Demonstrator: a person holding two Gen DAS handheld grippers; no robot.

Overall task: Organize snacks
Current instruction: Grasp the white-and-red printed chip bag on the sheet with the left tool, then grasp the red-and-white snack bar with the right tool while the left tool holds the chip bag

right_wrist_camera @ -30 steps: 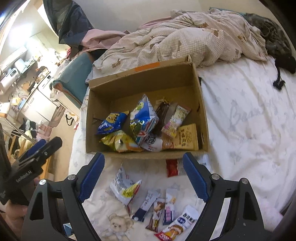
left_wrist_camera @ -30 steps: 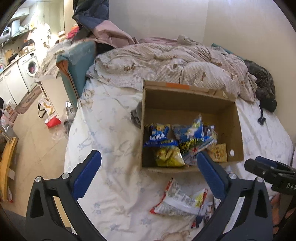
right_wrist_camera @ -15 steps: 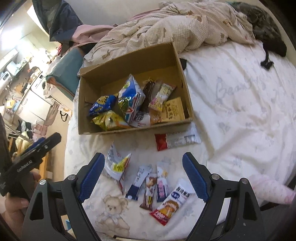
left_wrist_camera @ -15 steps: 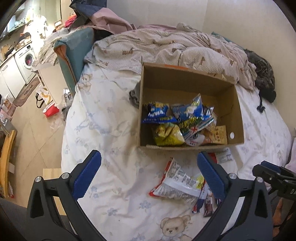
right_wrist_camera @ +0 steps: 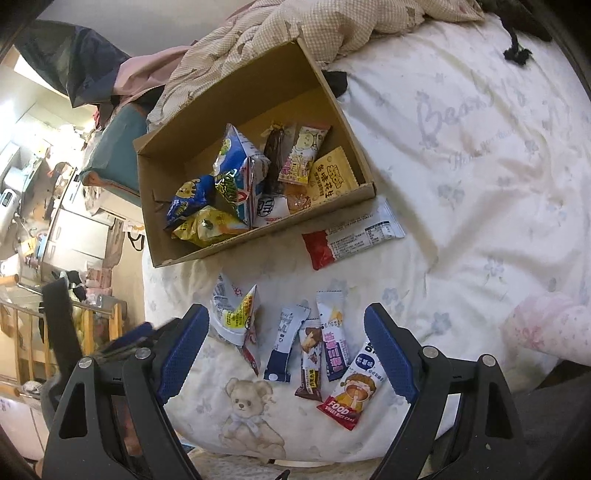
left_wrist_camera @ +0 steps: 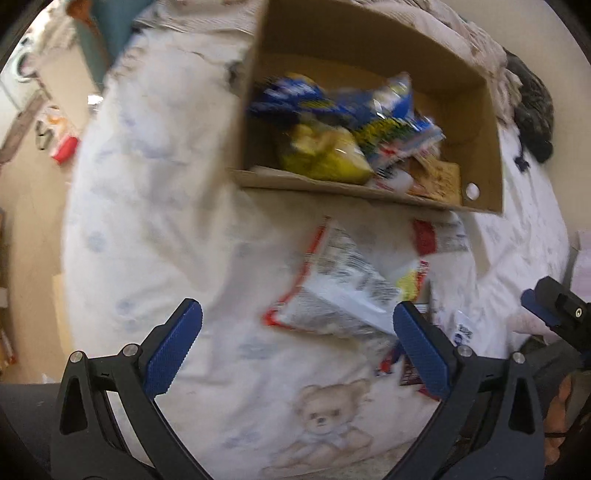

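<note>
An open cardboard box on the bed holds several snack bags, among them a blue bag and a yellow bag. Loose snacks lie on the sheet in front of it: a white and red bag, a red and white bar, and several small packets. My left gripper is open and empty, just short of the white bag. My right gripper is open and empty over the small packets. Each gripper shows at the edge of the other's view.
The bed has a white sheet with a teddy bear print. A rumpled checked quilt lies behind the box. The bed's left edge drops to the floor, with a teal chair and room clutter beyond.
Both grippers have drawn back and tilted down from the box toward the loose snacks near the bed's front. The left wrist view is blurred by motion. Both stay open.
</note>
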